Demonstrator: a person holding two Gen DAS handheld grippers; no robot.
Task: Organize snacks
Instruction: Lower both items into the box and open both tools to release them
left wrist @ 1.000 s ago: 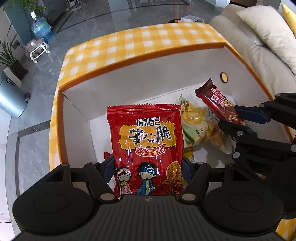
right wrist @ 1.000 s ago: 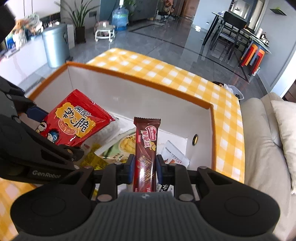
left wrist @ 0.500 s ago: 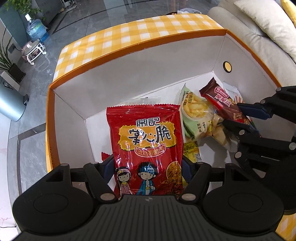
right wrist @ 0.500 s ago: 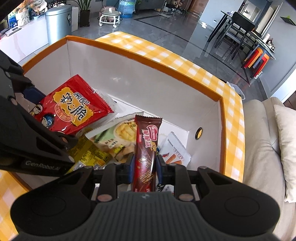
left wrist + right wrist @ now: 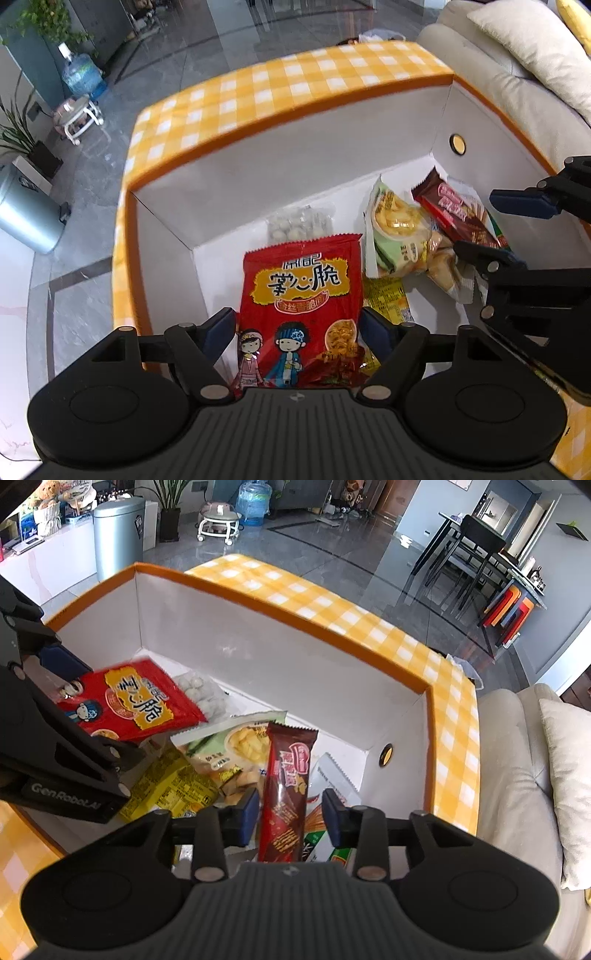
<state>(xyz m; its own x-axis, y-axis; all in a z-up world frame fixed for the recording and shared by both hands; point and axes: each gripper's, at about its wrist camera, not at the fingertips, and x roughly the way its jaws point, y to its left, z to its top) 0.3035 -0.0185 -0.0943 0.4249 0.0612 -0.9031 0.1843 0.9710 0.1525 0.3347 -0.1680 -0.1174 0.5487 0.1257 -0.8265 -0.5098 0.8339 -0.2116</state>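
Observation:
A white box with an orange rim point(image 5: 280, 122) holds several snack packs. My left gripper point(image 5: 299, 328) is inside it with its jaws apart; the red noodle-snack bag point(image 5: 303, 295) lies between them, loose from the pads. My right gripper point(image 5: 290, 812) is open too; the brown wafer bar point(image 5: 288, 786) lies between its fingers on the pile, touching neither pad. The bar point(image 5: 454, 212) and the right gripper point(image 5: 517, 236) show at the right in the left wrist view. The red bag point(image 5: 136, 709) shows at the left in the right wrist view.
In the box lie a green chip bag point(image 5: 395, 229), a yellow packet point(image 5: 170, 790), a clear bag of white balls point(image 5: 299, 223) and a white packet point(image 5: 332, 775). The box point(image 5: 295, 620) stands on a yellow checked cloth point(image 5: 288, 81). A beige sofa point(image 5: 517, 775) is to the right.
Both grippers have gone lower into the box and opened. The red bag and the wafer bar are let go and now lie on the pile.

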